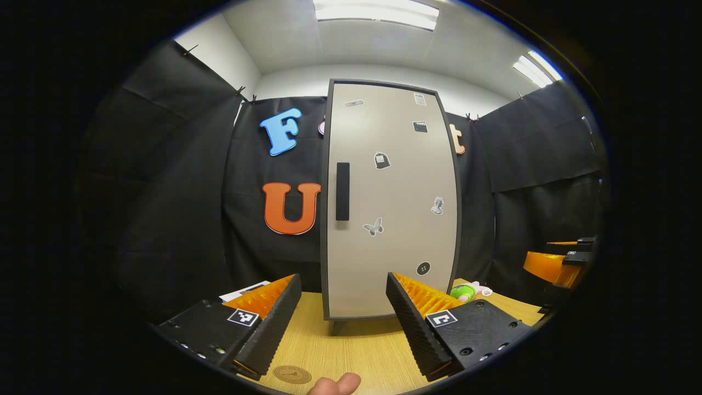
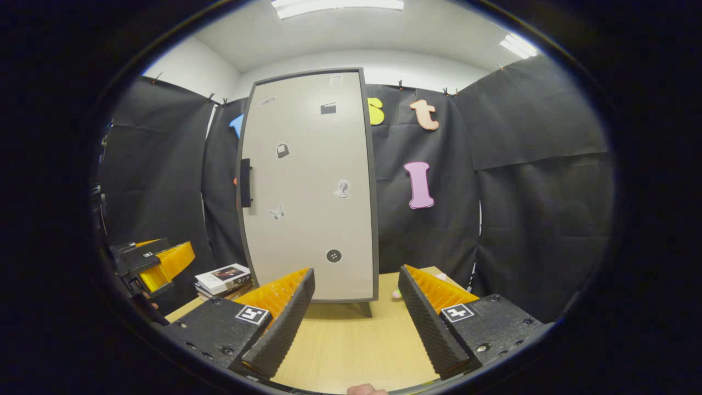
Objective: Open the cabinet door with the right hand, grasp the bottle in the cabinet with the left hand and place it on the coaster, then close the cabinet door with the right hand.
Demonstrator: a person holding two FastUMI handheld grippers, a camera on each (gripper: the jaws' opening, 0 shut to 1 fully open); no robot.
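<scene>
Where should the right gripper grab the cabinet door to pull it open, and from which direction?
Grip the dark vertical handle at the left edge of the cabinet door. It is a tall, narrow bar standing out from the panel, so come straight at the front with the right gripper open, one finger on each long side. The handle's edge looks like the one that swings out.

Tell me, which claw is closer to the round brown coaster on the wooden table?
Left. The coaster lies just below the left claw, by its fingers; the right claw hangs well off to the side.
</scene>
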